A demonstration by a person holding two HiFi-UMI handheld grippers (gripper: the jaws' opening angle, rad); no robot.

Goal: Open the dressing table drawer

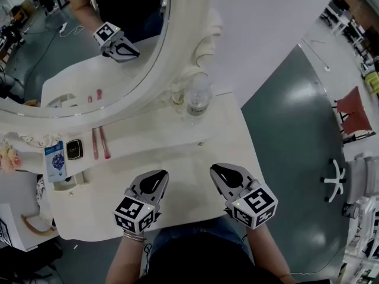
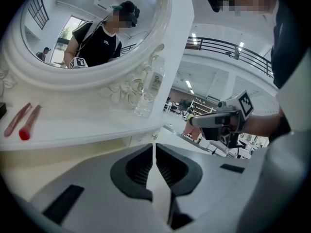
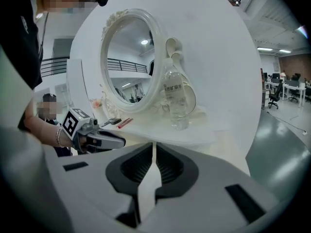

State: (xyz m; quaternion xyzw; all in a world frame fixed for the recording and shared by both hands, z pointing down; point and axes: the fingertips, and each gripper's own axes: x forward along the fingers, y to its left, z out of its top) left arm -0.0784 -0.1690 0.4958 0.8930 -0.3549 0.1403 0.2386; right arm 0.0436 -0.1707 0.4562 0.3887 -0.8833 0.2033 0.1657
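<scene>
Above the tabletop (image 1: 189, 158), left tongs (image 1: 157, 176) and right tongs (image 1: 219, 171) hover closed, empty; approach stage, next likely reaching the drawer knob (image 1: 200, 144).

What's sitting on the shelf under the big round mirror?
A clear bottle, two pink sticks, a small black thing and a blue packet sit on the shelf. The mirror's frame hangs over the shelf's back edge and covers it.

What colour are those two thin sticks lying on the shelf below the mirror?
Pinkish red; the sticks show best in the left gripper view.
</scene>
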